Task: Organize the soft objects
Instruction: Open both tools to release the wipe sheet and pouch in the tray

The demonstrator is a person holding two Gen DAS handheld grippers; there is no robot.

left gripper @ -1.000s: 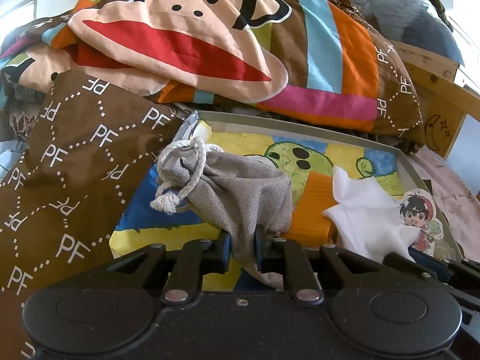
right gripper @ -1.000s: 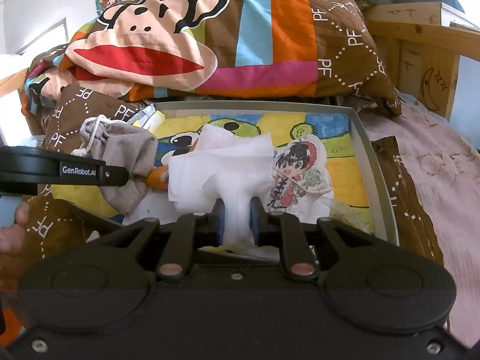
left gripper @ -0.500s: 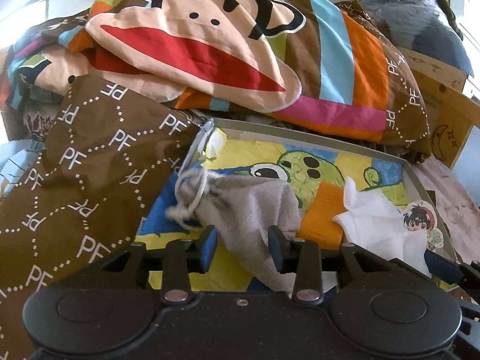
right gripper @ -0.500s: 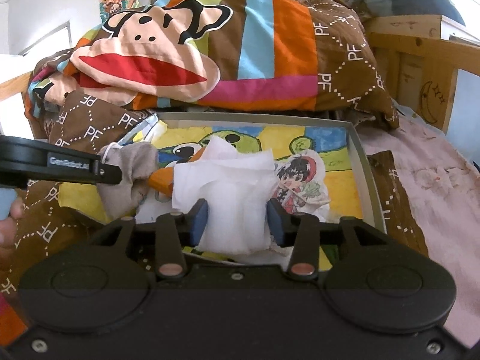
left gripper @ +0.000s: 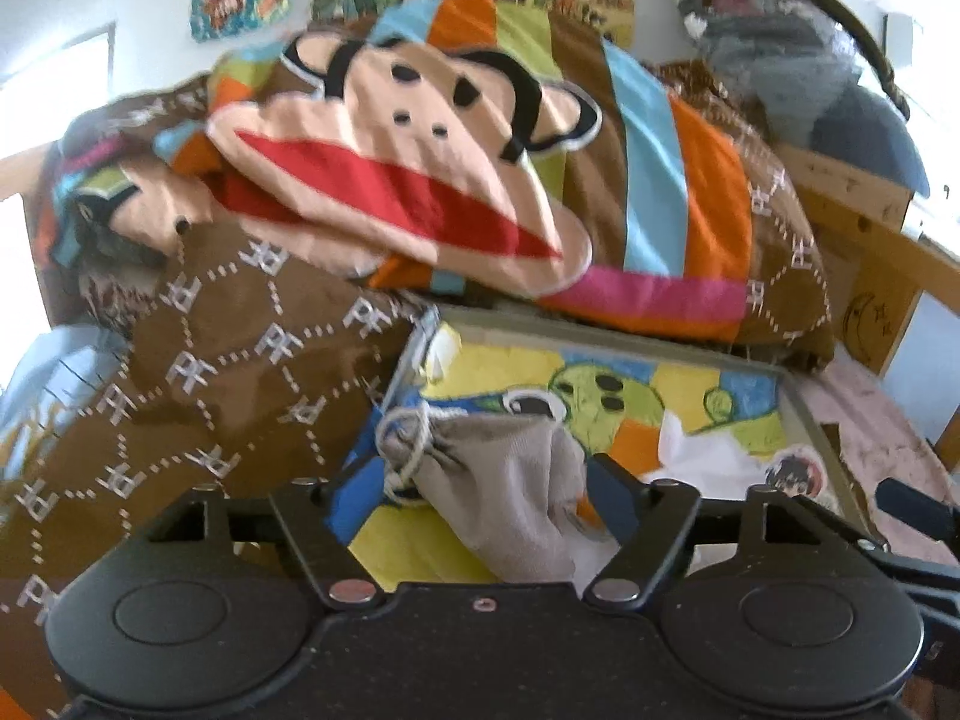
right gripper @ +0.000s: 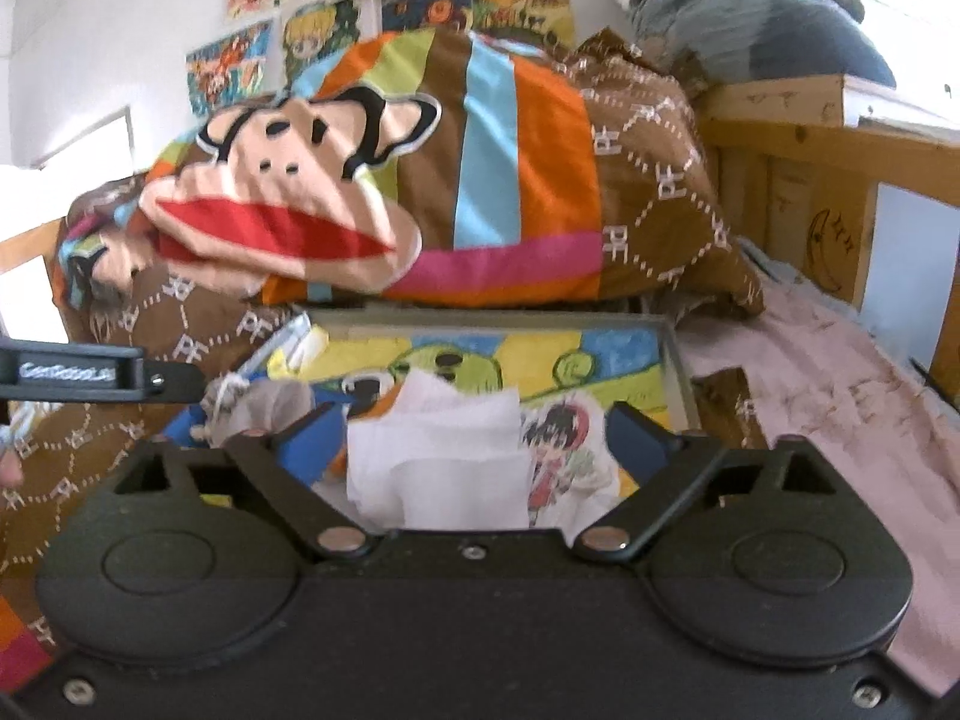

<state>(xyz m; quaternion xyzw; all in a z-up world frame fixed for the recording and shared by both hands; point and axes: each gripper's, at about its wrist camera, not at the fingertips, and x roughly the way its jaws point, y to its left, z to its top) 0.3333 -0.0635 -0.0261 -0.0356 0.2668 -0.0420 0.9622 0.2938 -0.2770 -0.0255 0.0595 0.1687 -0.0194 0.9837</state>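
A grey drawstring pouch (left gripper: 498,480) lies in the left part of a shallow grey tray (left gripper: 600,324) with a cartoon picture on its floor. My left gripper (left gripper: 480,486) is open, its fingers wide on either side of the pouch. A white cloth (right gripper: 438,450) with a cartoon figure print (right gripper: 558,444) lies in the tray's right part. My right gripper (right gripper: 474,438) is open, fingers spread around the cloth. The pouch also shows in the right wrist view (right gripper: 264,408), and the cloth in the left wrist view (left gripper: 702,456).
A striped monkey-face quilt (left gripper: 420,180) is heaped behind and left of the tray. A wooden bed frame (right gripper: 810,180) stands at the right, with pink bedding (right gripper: 840,396) below it. Posters (right gripper: 390,30) hang on the back wall.
Both grippers opened, letting go of the pouch and the white cloth, which now rest in the tray. Both grippers have drawn back and up a little.
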